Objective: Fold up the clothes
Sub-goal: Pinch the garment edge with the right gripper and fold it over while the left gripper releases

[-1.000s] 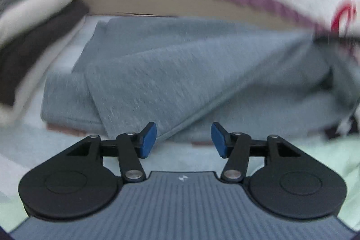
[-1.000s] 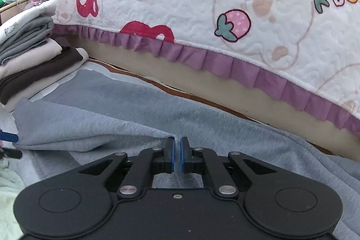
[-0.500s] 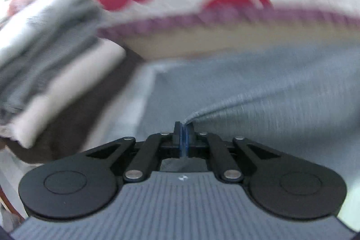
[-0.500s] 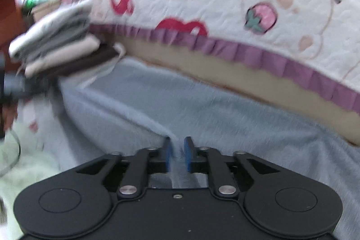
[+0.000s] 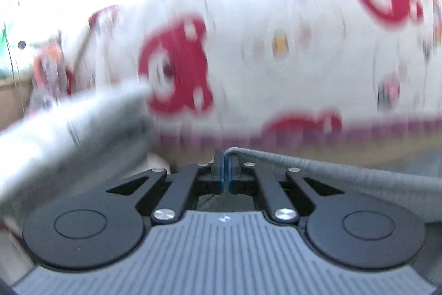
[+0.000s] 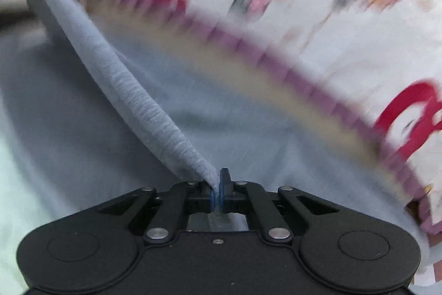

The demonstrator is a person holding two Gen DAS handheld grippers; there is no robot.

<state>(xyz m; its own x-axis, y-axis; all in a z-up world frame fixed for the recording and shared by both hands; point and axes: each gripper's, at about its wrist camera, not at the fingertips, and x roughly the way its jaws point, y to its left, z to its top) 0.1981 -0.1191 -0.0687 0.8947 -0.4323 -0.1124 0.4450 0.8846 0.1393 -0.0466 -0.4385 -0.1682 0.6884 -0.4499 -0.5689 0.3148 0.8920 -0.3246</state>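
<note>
Blue pads tip both grippers, and both pairs are pressed together on grey knit cloth. Closest in the right wrist view, the right gripper (image 6: 217, 188) is clenched on a bunched edge of the grey garment (image 6: 143, 98); the fabric shows squeezed between the pads with hardly any gap. From that pinch the edge rises as a thick, taut rolled band, slanting up and to the left toward the top corner of the view. Beneath and behind the band, the rest of the garment lies spread, loose and softly wrinkled. A pale green surface (image 6: 16, 162) shows at the lower left, next to the cloth.

In the left wrist view, the left gripper (image 5: 226, 170) is likewise closed tight, its pads meeting on a thin grey hem of the garment (image 5: 345, 173). That hem leaves the fingertips and runs to the right as a stretched ridge, sloping gently downward toward the frame edge.

Farther back in both views sits a white quilted bedcover (image 6: 276, 4) printed with red bear shapes and small coloured motifs, edged by a purple ruffle (image 6: 276, 65); a tan strip lies just beneath the ruffle. Everything at that depth is smeared by motion blur. To the left in the left wrist view, a pile of pale grey and white folded cloth (image 5: 69, 129) is near the bedcover, too blurred to count its layers
</note>
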